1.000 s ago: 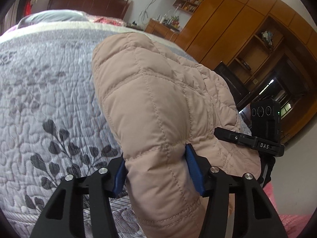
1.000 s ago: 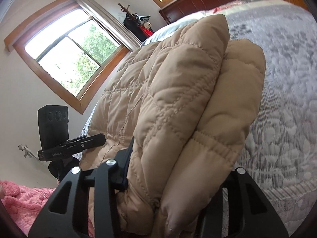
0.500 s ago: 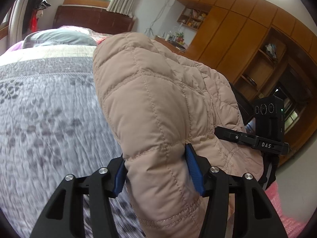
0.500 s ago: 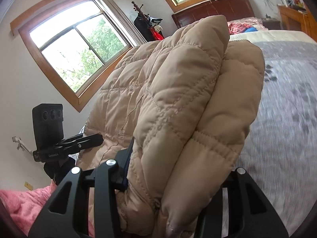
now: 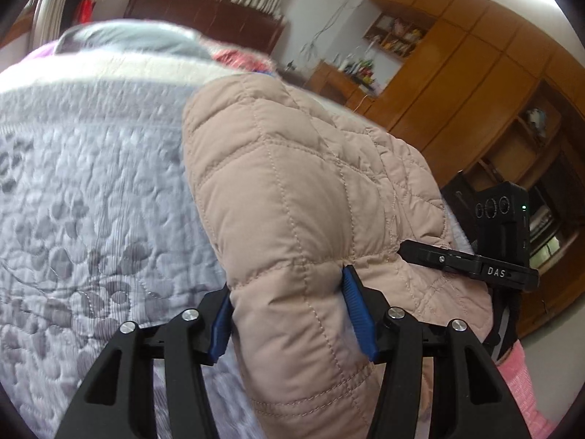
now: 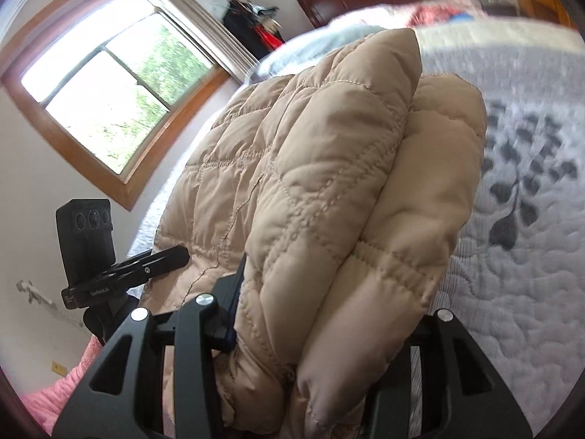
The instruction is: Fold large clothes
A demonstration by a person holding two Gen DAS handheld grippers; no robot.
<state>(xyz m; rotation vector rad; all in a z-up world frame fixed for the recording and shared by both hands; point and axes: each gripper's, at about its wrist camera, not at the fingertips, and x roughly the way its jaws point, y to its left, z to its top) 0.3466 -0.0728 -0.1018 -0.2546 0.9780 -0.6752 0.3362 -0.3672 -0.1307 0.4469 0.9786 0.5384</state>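
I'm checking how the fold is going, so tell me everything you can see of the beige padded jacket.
The jacket is beige and puffy, of smooth quilted fabric stitched in a diamond grid. It is bunched into thick layers and lifted above the grey floral bedspread. The left claw clamps one bulging fold between its blue pads; the right claw grips a doubled wad with an elastic-gathered edge showing. Between the two, the rest sags. Whether any part touches the bed cannot be seen.

Home bedroom, bed under a grey leaf-print quilt (image 5: pixel 91 190) filling frame left, dark wooden headboard (image 5: pixel 204 14) at top, orange-brown built-in wardrobes (image 5: pixel 475 84) upper right, cluttered dresser (image 5: pixel 347 77), wood-framed window (image 6: pixel 109 87) upper left, clothes on a stand (image 6: pixel 252 18).
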